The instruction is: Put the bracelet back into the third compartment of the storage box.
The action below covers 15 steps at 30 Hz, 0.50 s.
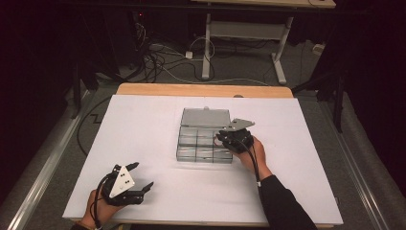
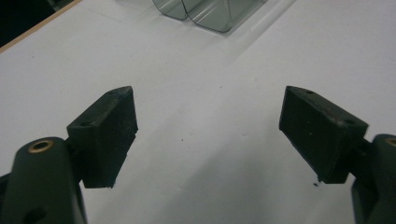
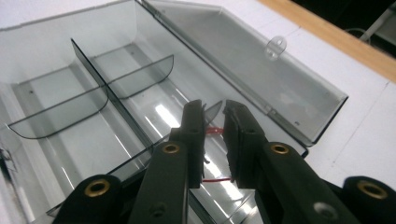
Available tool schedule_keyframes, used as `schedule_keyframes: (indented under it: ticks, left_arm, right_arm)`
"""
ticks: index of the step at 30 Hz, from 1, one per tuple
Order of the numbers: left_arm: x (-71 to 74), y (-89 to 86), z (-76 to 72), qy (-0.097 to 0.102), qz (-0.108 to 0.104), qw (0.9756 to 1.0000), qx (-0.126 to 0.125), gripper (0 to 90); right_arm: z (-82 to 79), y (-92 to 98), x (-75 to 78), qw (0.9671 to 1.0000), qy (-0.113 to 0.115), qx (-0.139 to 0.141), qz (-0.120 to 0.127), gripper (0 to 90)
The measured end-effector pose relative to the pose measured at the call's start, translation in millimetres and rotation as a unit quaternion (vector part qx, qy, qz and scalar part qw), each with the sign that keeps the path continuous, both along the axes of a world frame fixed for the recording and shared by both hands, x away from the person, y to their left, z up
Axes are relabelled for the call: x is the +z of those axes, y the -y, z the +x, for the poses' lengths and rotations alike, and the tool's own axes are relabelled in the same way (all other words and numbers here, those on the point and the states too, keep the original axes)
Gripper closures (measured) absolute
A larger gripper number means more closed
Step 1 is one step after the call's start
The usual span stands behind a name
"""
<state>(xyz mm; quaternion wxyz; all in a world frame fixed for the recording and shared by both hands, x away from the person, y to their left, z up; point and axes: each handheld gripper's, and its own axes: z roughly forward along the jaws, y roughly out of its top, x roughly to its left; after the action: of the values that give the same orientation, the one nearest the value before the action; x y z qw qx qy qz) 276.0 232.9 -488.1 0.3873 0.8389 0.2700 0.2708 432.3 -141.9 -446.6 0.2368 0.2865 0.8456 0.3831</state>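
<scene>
The right gripper (image 3: 214,126) is hovering with narrow jaws over a thin red band (image 3: 215,131) inside the open clear box (image 1: 205,116) at the table's middle, so the band is risking snagging, while the left gripper (image 2: 208,135), wide and empty, is waiting near-left.
</scene>
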Motion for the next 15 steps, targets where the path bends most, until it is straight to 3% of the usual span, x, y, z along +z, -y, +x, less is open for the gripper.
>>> schedule_keyframes:
  ticks: [15]
  left_arm:
    - [-0.8, 1.6, -0.1, -0.001, 0.004, 1.0, -0.001, 18.4]
  right_arm:
    - [-20.2, 13.5, 15.9, 0.9975, 0.05, -0.003, 0.05, 63.8]
